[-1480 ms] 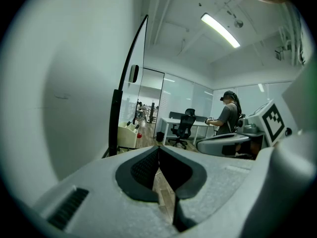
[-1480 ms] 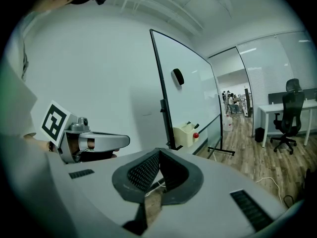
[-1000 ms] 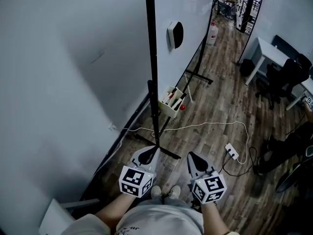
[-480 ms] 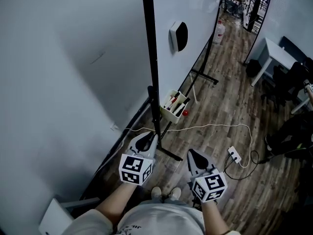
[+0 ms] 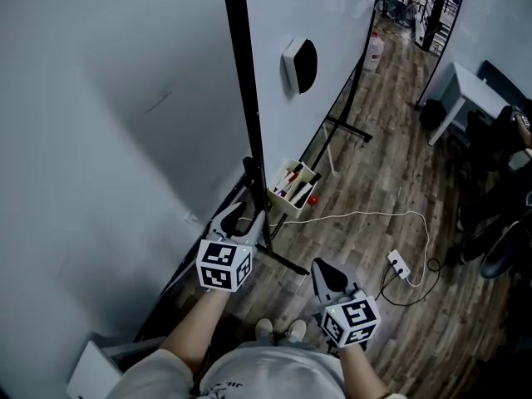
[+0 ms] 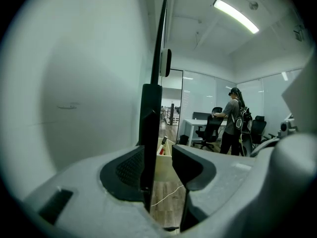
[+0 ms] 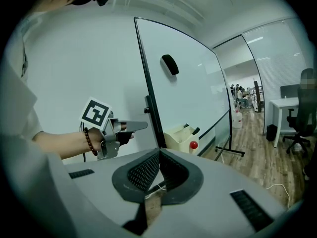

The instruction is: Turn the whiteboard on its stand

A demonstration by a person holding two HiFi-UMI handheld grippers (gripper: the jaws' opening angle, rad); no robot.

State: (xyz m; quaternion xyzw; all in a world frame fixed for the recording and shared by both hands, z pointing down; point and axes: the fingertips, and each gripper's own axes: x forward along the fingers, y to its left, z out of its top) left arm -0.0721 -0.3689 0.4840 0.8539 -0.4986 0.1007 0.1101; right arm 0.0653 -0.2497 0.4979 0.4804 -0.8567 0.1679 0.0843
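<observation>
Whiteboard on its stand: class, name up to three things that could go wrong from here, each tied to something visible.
1. The left gripper has just been opening its fingers; the whiteboard frame edge stands between them unclamped, so a push may slip off.
2. The marker tray hangs beside that edge and could get knocked.
3. The white cable crosses the floor near the stand foot; it might snag or trip.

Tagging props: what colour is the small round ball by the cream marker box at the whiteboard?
Red. The small round ball shows best in the right gripper view.
</observation>
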